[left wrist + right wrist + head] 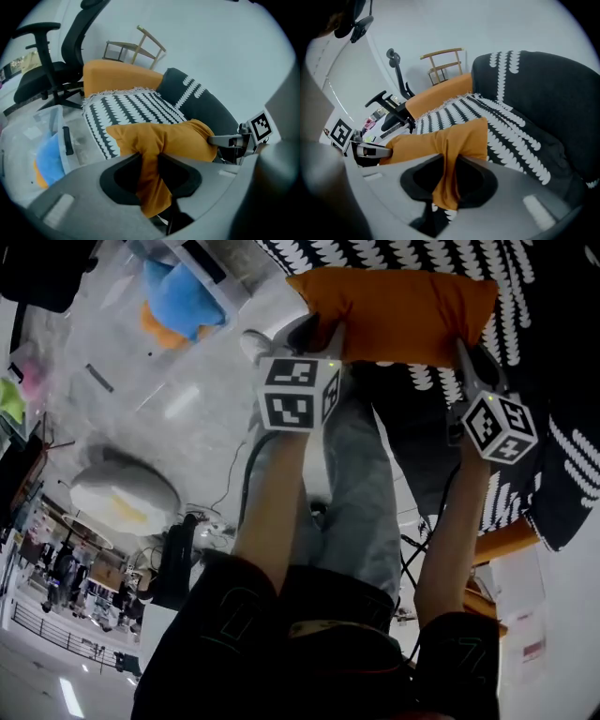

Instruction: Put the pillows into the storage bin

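The left hand-held gripper [319, 338] is closed on one end of a plump orange fabric pillow [394, 315], and the right hand-held gripper [466, 357] is closed on the other end. The pillow hangs stretched sideways between them. In the left gripper view the jaws stand close together with a bunched fold of the orange cloth [151, 176] pinched between them, and a loose corner of it hangs down past the pads. The right gripper view shows the same kind of hold, with a narrow pleat of the pillow [449, 176] squeezed between the jaws.

The pillow is up in front of a black-and-white scallop-patterned throw [534, 306] that covers an orange upholstered sofa [117, 77]. Whether its underside touches the throw cannot be told. A dark cushion with white scallop rows [201, 103] leans at the back of the sofa, behind the pillow.

A clear plastic storage bin [108, 352] stands on the pale floor [197, 456] to the left of the person's left arm, well apart from the held pillow. Inside it lies a light blue soft pillow [183, 296] with something orange [159, 334] tucked under it. The left gripper view shows that bin's wall [58, 119] just beside the sofa's edge.

A black office chair [51, 70] and a pale wooden chair frame [136, 47] stand beyond the sofa, near the white wall [211, 42]
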Action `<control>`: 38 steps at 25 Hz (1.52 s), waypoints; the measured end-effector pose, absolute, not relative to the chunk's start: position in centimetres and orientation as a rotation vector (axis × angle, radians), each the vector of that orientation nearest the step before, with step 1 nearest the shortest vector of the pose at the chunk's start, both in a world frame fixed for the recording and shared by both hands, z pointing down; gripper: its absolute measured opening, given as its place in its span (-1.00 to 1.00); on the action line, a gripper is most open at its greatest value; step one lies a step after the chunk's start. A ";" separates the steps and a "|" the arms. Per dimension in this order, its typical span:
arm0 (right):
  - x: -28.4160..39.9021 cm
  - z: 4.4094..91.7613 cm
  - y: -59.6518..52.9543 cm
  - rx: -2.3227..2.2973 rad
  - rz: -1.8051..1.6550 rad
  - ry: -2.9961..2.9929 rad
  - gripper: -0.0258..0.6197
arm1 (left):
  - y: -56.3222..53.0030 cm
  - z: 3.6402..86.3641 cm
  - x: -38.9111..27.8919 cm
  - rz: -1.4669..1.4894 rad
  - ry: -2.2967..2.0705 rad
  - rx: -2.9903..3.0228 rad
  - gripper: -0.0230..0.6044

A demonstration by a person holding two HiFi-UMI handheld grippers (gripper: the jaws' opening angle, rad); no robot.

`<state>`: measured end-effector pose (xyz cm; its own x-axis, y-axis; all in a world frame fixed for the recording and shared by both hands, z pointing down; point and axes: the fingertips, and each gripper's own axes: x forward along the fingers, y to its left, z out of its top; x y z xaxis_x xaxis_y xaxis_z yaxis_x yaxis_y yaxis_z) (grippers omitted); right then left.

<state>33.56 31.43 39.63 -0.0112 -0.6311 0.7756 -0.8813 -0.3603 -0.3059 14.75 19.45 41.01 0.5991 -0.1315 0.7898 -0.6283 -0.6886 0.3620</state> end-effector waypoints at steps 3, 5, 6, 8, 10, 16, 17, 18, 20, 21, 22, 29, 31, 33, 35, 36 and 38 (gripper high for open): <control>29.8 39.5 27.0 1.923 1.292 -1.635 -0.64 | 16.1 40.9 10.3 0.990 -0.662 2.152 -0.52; 27.3 39.2 23.7 1.859 1.277 -1.675 -0.65 | 13.8 40.7 7.3 0.966 -0.715 2.120 -0.52; 26.1 39.1 21.9 1.819 1.266 -1.699 -0.65 | 12.8 40.6 5.8 0.949 -0.749 2.100 -0.52; 23.6 39.1 18.9 1.749 1.246 -1.741 -0.65 | 11.0 40.6 2.8 0.918 -0.806 2.064 -0.52; 20.5 39.4 16.6 1.708 1.236 -1.764 -0.65 | 9.5 40.9 -0.6 0.904 -0.838 2.041 -0.52; 11.0 40.7 8.5 1.484 1.160 -1.881 -0.65 | 5.8 42.1 -11.2 0.813 -1.017 1.908 -0.50; 9.4 40.8 7.2 1.454 1.146 -1.896 -0.65 | 5.2 42.1 -13.0 0.800 -1.045 1.887 -0.50; 7.7 40.9 6.2 1.434 1.135 -1.905 -0.65 | 4.7 42.2 -14.7 0.790 -1.064 1.871 -0.50; 4.4 41.1 4.4 1.392 1.115 -1.921 -0.65 | 4.1 42.5 -18.1 0.770 -1.102 1.835 -0.49; 2.6 41.2 3.5 1.358 1.104 -1.934 -0.65 | 3.9 42.6 -19.9 0.755 -1.127 1.809 -0.49; 0.7 41.4 2.4 1.314 1.090 -1.952 -0.65 | 3.9 42.6 -21.8 0.735 -1.158 1.777 -0.49; -12.2 43.2 -3.4 1.036 0.997 -2.048 -0.64 | 3.5 43.9 -33.9 0.623 -1.339 1.595 -0.47; -14.8 43.7 -4.8 0.970 0.971 -2.074 -0.64 | 3.3 44.1 -36.1 0.597 -1.388 1.553 -0.46; -17.2 44.1 -6.3 0.911 0.944 -2.099 -0.63 | 3.1 44.3 -38.2 0.573 -1.438 1.511 -0.44; -19.7 44.4 -7.5 0.870 0.922 -2.114 -0.61 | 3.0 44.5 -40.3 0.553 -1.476 1.484 -0.42; -20.8 44.5 -8.0 0.853 0.911 -2.121 -0.59 | 3.0 44.5 -41.4 0.539 -1.493 1.474 -0.41; -22.8 44.5 -9.1 0.830 0.893 -2.137 -0.52 | 2.7 44.7 -43.3 0.507 -1.527 1.461 -0.38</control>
